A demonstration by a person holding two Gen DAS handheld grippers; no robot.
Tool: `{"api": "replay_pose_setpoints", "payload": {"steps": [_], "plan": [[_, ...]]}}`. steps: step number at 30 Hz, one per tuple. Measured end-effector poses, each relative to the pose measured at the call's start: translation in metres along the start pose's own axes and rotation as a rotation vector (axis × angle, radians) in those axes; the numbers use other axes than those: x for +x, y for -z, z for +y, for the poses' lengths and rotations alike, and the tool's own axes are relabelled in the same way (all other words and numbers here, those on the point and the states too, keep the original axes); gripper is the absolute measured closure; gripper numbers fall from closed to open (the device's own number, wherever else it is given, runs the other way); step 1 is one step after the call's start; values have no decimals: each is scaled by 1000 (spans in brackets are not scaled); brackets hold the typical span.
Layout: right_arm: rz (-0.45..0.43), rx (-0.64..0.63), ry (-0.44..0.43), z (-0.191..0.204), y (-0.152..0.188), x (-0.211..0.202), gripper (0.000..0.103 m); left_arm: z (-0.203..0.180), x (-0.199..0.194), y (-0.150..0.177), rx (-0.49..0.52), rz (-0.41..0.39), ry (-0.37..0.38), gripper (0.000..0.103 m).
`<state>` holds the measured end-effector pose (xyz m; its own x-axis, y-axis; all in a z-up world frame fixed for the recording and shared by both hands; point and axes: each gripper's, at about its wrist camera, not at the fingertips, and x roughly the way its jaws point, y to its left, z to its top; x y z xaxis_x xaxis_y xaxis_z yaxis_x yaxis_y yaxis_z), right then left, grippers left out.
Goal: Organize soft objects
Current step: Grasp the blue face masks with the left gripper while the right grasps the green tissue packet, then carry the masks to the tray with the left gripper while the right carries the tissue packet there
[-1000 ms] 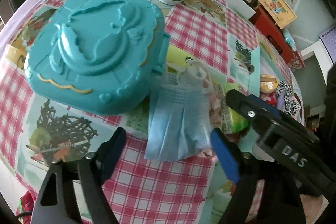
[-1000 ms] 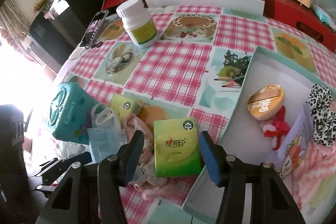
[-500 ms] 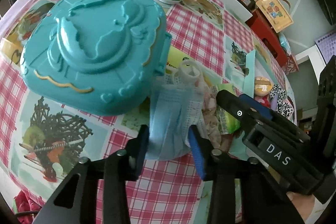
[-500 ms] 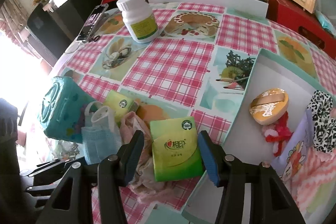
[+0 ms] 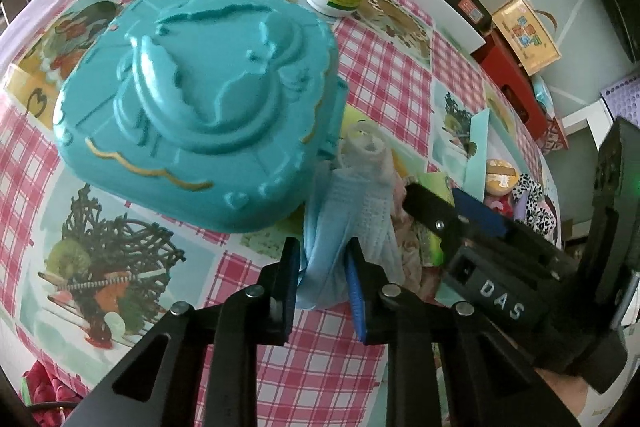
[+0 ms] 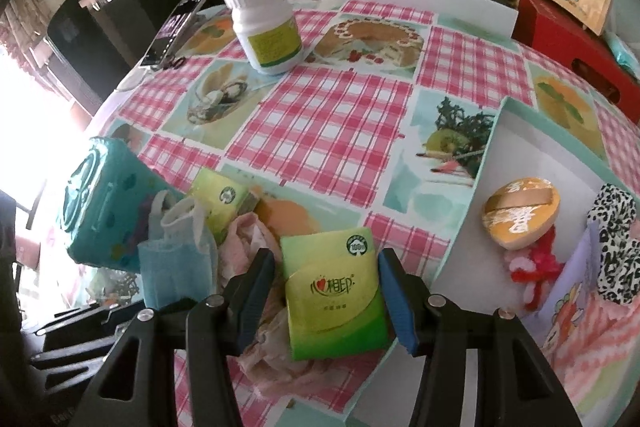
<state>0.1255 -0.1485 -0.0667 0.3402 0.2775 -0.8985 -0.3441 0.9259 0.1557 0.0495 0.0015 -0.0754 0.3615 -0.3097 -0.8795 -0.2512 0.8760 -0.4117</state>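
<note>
Your left gripper [image 5: 322,269] closed on the blue face mask [image 5: 348,223]; your right gripper [image 6: 326,291] straddled the tissue pack [image 6: 334,287], ungripped. Bunched fabric risked slipping free.

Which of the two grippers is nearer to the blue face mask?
Left. The left gripper has just been closing and pinches the blue face mask. The right gripper sits beside it, straddling the green tissue pack.

Right tongs [image 6: 326,301] straddling a green tissue pack [image 6: 334,291] on the checked counter [image 6: 332,115], jaws apart on either side of it. Left of it lie a pink cloth [image 6: 244,239] and a bunched blue face mask [image 6: 176,267]. A white bottle [image 6: 266,25] stands near the counter's far edge.
</note>
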Motion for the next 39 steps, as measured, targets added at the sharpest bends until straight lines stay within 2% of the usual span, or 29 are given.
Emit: {"api": "replay_pose_setpoints", "payload": {"steps": [5,27,30,39], "plan": [[7,19,-32,0,5,-3,49,4,-2,0,-8,1,2,80],[23,-35,28,9,8,5,53,2,-4,-1,-16,-10,9,83],[22,-30,31,9,8,5,53,1,-5,-2,-12,-15,11,87],[-40,16,44,3,6,-18,53,-9,-18,-1,24,-50,39,92]]}}
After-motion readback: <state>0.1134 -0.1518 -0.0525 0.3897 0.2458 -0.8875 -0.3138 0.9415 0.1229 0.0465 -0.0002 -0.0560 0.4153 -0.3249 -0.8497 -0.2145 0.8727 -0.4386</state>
